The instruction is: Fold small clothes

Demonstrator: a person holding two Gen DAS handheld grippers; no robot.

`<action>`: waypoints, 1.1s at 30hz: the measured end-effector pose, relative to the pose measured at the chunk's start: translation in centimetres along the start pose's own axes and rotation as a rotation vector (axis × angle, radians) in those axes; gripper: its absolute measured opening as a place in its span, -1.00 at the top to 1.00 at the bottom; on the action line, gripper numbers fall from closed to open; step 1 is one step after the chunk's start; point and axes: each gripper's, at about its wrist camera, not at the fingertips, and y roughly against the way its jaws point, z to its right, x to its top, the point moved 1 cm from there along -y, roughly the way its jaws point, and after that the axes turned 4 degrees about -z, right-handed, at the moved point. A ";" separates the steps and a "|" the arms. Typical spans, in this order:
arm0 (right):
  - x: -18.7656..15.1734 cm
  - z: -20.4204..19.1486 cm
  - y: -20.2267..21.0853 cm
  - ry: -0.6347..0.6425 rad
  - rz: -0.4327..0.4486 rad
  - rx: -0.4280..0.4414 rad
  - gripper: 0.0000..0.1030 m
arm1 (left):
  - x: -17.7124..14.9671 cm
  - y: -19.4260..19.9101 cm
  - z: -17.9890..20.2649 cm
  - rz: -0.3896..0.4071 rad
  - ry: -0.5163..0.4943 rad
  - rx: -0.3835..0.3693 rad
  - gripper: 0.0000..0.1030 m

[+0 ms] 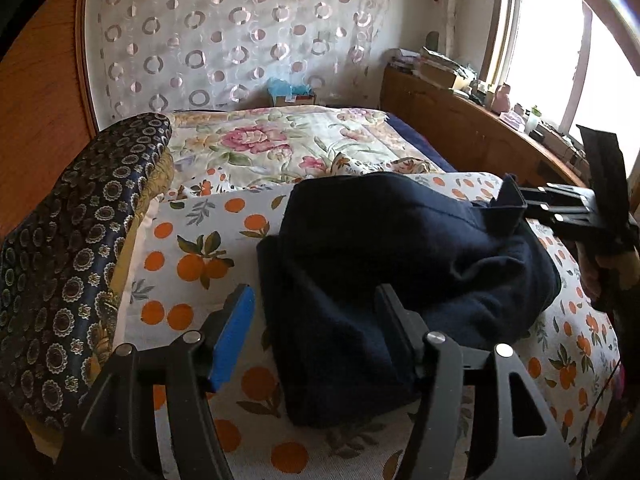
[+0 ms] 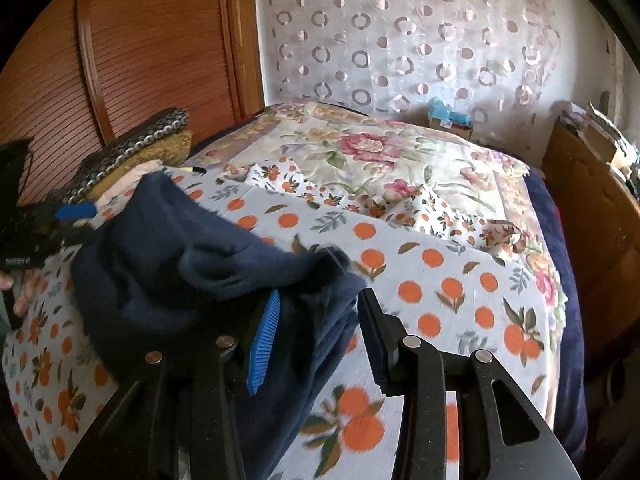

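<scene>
1. Left wrist view: my largest landmark is the bed, covered by a white sheet (image 1: 192,248) printed with oranges and green leaves; a floral quilt (image 1: 280,144) lies farther back, and a dark patterned cushion (image 1: 72,264) sits along the left edge.
2. On the sheet lies the navy garment (image 1: 400,248), a soft, fuzzy dark blue piece of small clothing. It is bunched into a loose mound with rounded folds, not flat. In the right wrist view the same garment (image 2: 168,272) fills the lower left, with a creased ridge across its middle.
3. My left gripper (image 1: 316,320) stands fairly wide. The garment's near left edge lies between the jaws, but the blue pad (image 1: 234,336) is clear of the cloth, over bare sheet. Whether the other finger touches the fabric I cannot tell.
4. My right gripper (image 2: 320,320) is parted about halfway. A fold of the garment lies between its jaws, against the blue ribbed pad (image 2: 264,344); the opposite finger stands apart from the cloth, so nothing is clamped.
</scene>
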 end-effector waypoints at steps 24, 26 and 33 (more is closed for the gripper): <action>0.3 1.4 -1.7 -0.085 -0.056 -0.081 0.94 | 1.0 -0.2 -0.2 0.011 -0.004 0.015 -0.23; 0.7 1.2 -1.1 -0.103 -0.059 -0.081 0.76 | 1.2 -0.7 -0.4 0.000 -0.005 0.013 -0.23; 0.0 -0.4 0.7 -0.142 -0.031 0.000 -0.35 | 2.0 -3.0 -1.5 -0.061 0.000 0.024 -0.23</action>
